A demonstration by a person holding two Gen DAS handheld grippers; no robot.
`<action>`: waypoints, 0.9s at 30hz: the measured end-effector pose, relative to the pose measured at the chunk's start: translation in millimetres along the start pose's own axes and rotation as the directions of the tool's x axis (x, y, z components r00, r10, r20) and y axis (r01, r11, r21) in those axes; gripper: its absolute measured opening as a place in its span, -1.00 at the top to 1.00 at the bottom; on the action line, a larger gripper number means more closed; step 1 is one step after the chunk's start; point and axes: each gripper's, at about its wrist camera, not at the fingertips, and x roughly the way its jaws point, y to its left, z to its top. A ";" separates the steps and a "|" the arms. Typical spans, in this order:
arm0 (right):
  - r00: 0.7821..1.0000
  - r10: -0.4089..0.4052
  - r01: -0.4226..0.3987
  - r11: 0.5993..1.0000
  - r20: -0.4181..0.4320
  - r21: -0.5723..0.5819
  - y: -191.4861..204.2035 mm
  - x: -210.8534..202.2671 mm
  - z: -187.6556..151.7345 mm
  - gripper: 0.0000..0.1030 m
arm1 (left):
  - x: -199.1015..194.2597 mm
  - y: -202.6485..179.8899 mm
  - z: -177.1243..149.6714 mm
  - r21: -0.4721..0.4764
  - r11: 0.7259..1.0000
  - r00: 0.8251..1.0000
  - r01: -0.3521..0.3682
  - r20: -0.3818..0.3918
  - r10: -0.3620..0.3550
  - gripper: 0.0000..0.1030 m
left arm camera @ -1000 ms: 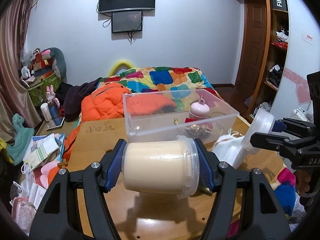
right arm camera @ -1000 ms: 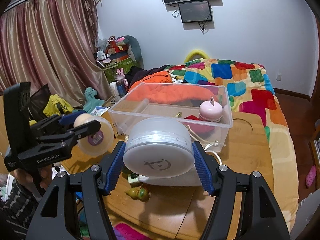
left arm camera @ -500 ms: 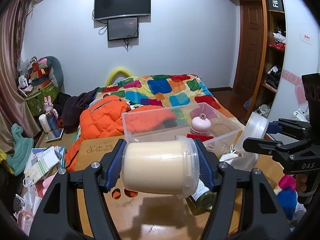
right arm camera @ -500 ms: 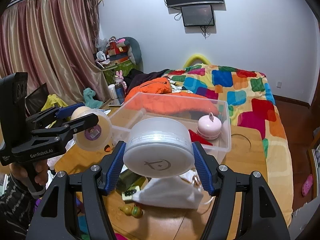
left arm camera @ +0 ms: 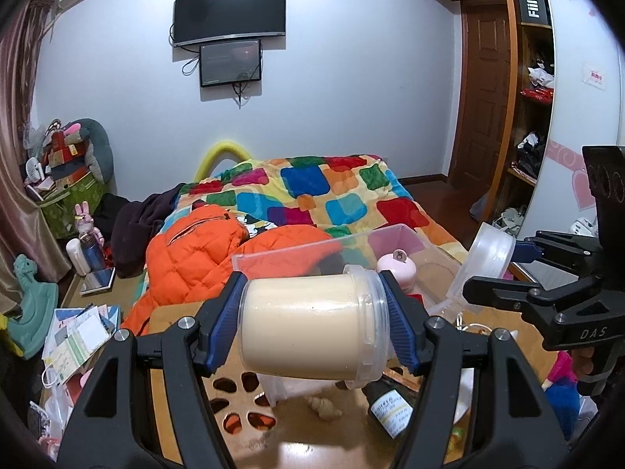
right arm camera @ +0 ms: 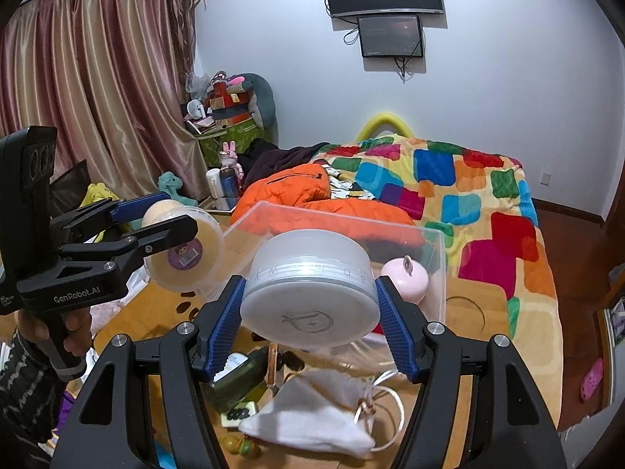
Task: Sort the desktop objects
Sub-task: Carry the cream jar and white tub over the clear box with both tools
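My left gripper (left arm camera: 312, 326) is shut on a cream-filled clear jar (left arm camera: 308, 324), held sideways above the wooden table (left arm camera: 312, 449). It also shows in the right wrist view (right arm camera: 183, 248). My right gripper (right arm camera: 310, 326) is shut on the jar's round white lid (right arm camera: 310, 305), held in front of the clear plastic bin (right arm camera: 437, 269). The lid also shows in the left wrist view (left arm camera: 490, 260). A pink round object (right arm camera: 406, 279) lies in the bin.
On the table lie a white drawstring pouch (right arm camera: 312, 422), a dark green bottle (right arm camera: 242, 377) and small trinkets (right arm camera: 242, 445). An orange jacket (left arm camera: 187, 250) and a colourful quilt (right arm camera: 468, 195) lie on the bed behind. Papers (left arm camera: 78, 340) clutter the left.
Both grippers have risen and pulled back from the bin with jar and lid still gripped. More of the table below now shows.
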 end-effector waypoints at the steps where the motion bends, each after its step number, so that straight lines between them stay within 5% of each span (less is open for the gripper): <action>1: 1.000 -0.002 0.002 1.000 -0.001 -0.001 -1.2 1.8 2.0 -0.21 | 2.7 -1.0 2.2 0.007 1.000 1.000 0.001 0.000 -0.001 -0.29; 9: 1.000 -0.009 0.008 1.000 -0.014 -0.010 -9.9 17.7 14.9 -0.21 | 27.1 2.9 12.2 -0.001 0.998 0.998 0.063 -0.028 -0.063 -0.29; 27: 0.987 0.014 -0.019 0.999 -0.158 -0.026 -26.7 83.5 41.3 -0.21 | 81.7 17.6 18.5 -0.003 0.998 0.991 0.056 -0.121 -0.056 -0.29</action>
